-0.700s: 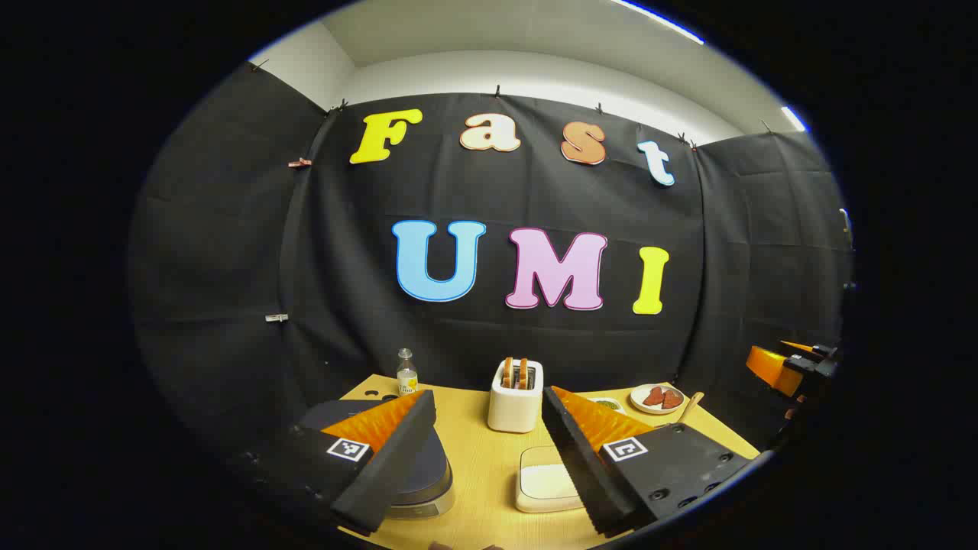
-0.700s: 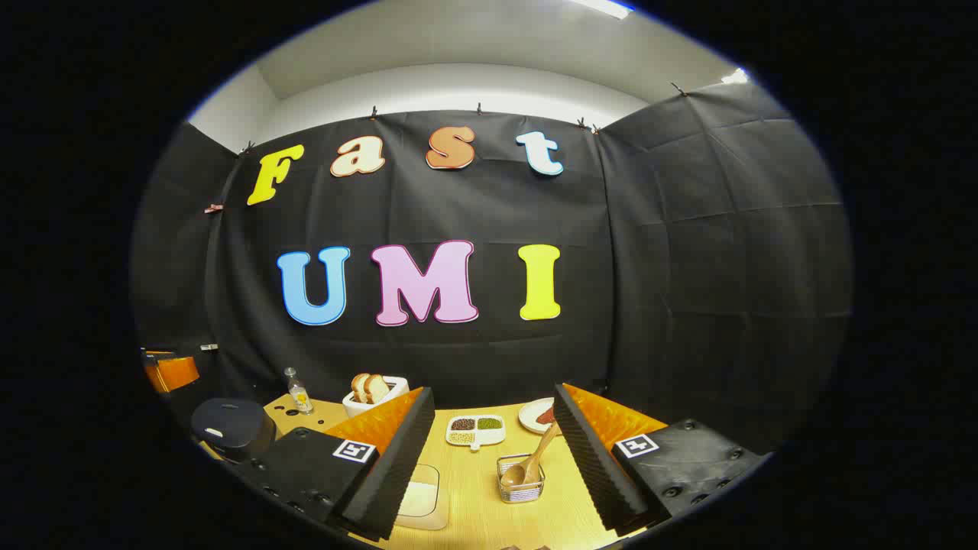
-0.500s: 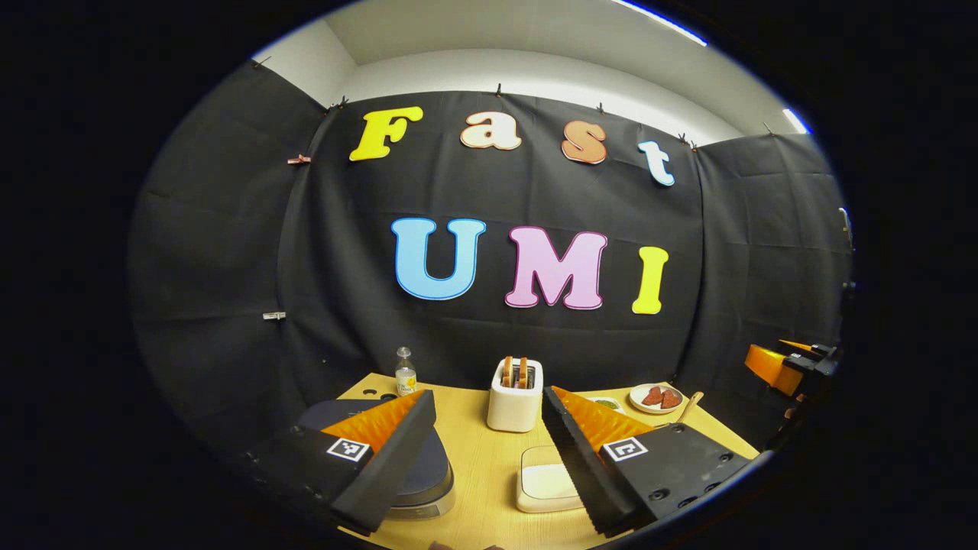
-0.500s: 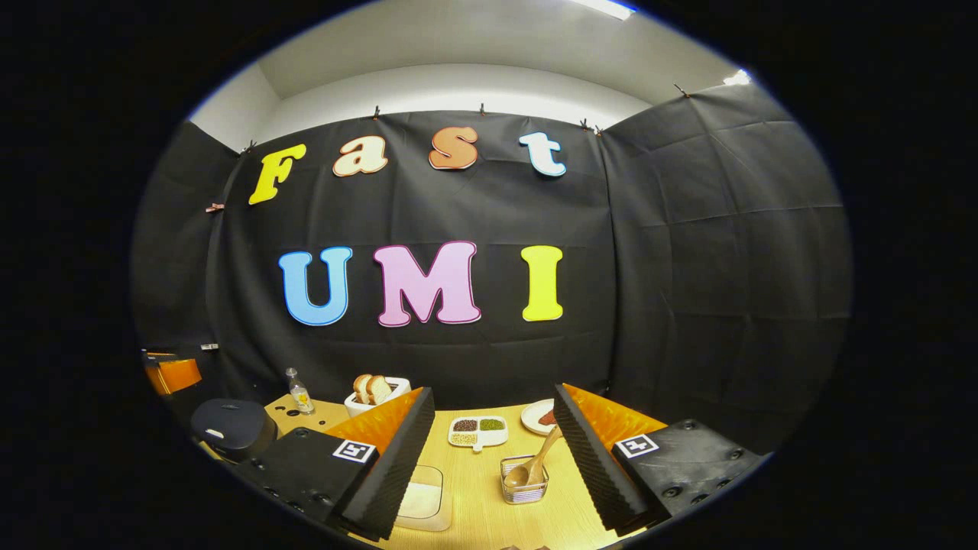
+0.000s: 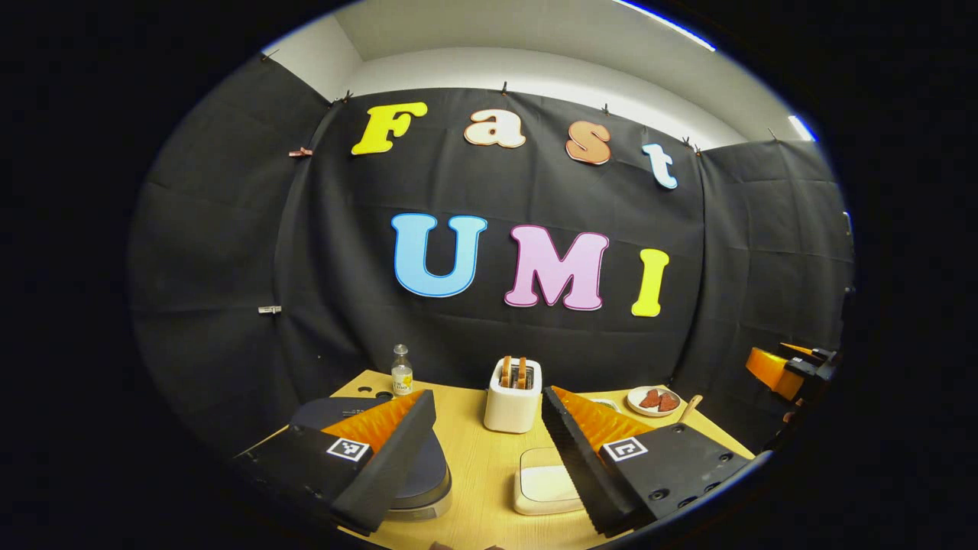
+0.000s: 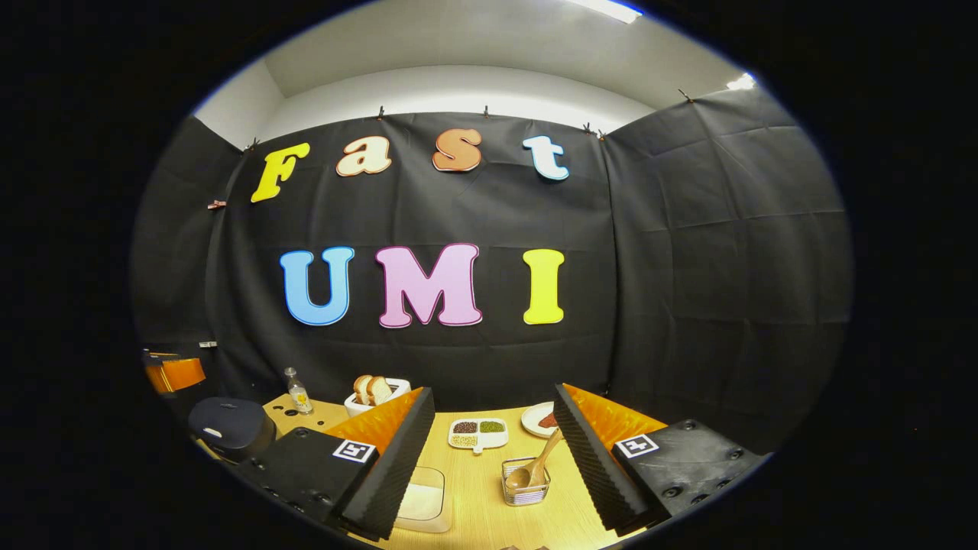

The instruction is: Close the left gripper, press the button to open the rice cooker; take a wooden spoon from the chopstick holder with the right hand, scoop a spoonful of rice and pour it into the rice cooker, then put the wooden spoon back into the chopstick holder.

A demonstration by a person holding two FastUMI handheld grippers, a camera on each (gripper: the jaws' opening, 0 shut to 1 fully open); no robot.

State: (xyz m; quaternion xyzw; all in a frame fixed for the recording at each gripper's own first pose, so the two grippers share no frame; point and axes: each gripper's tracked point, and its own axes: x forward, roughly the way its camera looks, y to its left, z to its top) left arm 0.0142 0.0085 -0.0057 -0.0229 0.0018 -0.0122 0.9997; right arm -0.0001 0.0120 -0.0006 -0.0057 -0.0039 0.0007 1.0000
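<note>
My left gripper (image 5: 489, 458) has its jaws wide apart, nothing held; they need to come together before I press, so a blunt tip meets the button. Cooker (image 5: 428, 473), lid down, sits behind the left finger, rice tray (image 5: 544, 485) just inside the right one, toaster (image 5: 513, 397) beyond the gap. My right gripper (image 6: 493, 466) is equally wide, empty, ready for the handle. Spoon (image 6: 535, 462) stands bowl-down in the holder (image 6: 526, 489) between its fingers, nearer the right, handle leaning toward that finger. Grain dish (image 6: 478, 432) farther out.
</note>
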